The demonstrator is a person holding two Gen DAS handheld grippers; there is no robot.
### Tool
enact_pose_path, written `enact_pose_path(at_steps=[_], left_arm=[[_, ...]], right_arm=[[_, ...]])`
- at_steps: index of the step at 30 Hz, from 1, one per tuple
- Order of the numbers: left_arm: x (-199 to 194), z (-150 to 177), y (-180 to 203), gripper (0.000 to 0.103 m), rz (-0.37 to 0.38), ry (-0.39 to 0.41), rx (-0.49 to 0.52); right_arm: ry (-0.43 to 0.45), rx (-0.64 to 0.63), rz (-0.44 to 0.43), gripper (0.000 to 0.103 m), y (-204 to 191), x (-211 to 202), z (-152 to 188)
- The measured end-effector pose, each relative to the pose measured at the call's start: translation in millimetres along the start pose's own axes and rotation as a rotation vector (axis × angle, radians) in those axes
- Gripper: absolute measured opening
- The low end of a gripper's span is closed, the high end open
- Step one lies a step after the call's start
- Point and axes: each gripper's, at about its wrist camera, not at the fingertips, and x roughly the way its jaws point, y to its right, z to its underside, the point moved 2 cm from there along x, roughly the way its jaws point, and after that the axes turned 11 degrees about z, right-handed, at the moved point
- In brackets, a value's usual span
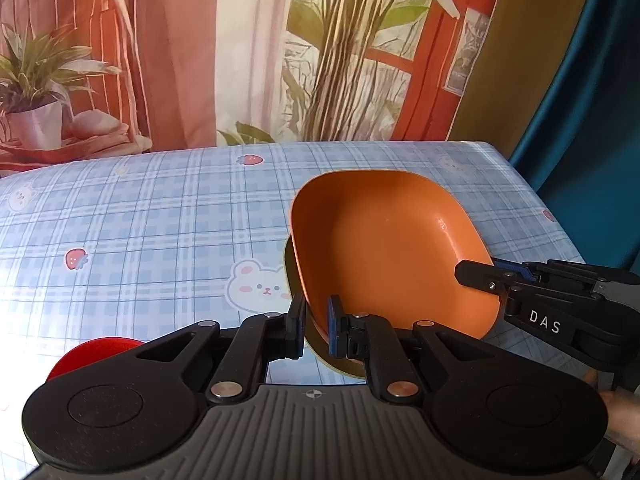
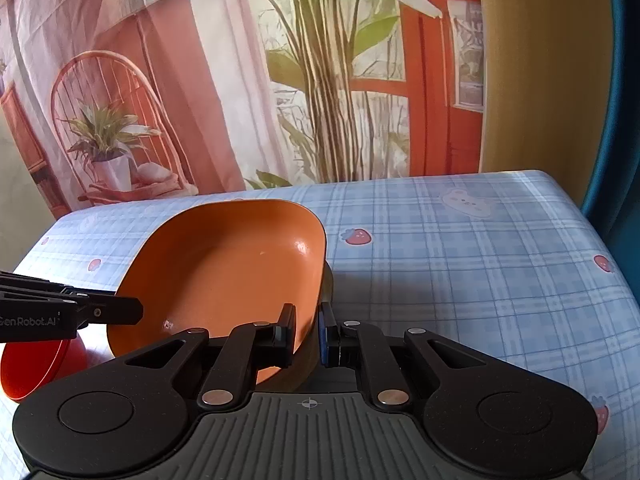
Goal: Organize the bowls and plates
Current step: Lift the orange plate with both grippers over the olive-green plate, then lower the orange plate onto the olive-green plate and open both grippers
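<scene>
The orange plate (image 1: pixel 384 248), a deep, rounded-square dish with a glossy inside and a small bright glint near one corner, is gripped from two sides and appears to be held just above, or settling into, a darker olive-rimmed dish (image 1: pixel 289 276) whose edge peeks out beneath it; whether the two are touching I cannot tell. The left gripper (image 1: pixel 314 326) is pinched on the plate's near rim, one finger outside the wall and one blue-padded finger inside, and the right gripper (image 2: pixel 306 334) clamps the opposite rim the same way, its jaws nearly together around the thin wall. Judging from this, the stacking is under way: one dish seems already placed as a base, the orange plate is about to be nested on it, and a red bowl (image 2: pixel 36 364) at the near left edge is not yet gathered. Everything sits over a table covered by a blue plaid tablecloth (image 1: pixel 160 216) printed with bears and strawberries.
</scene>
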Motion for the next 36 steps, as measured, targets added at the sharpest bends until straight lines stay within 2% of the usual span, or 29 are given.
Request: enact_pose_path(at_steps=[9,22,26,34,36], left_arm=[[9,0,1,0.012,-0.023,-0.022,0.030],[15,3,-3,0.013,-0.011,-0.043,0.024],[12,3,-3,0.019,-0.001,-0.038,0.018],[-8,3,7,0.019,0.002,0.001,0.025],[-16,6,10,0.024,-0.004,0.006,0.025]], right_arm=[[-0.006,-0.018,0.010,0.011,-2,9,0],[0.001,-0.034,0.019,0.013,-3,11,2],[0.001,-0.040,0.025,0.018,-4,9,3],[0.019,-0.061,0.034,0.019,-4,-7,3],[0.023,-0.070,0.032,0.019,-6,-12,5]])
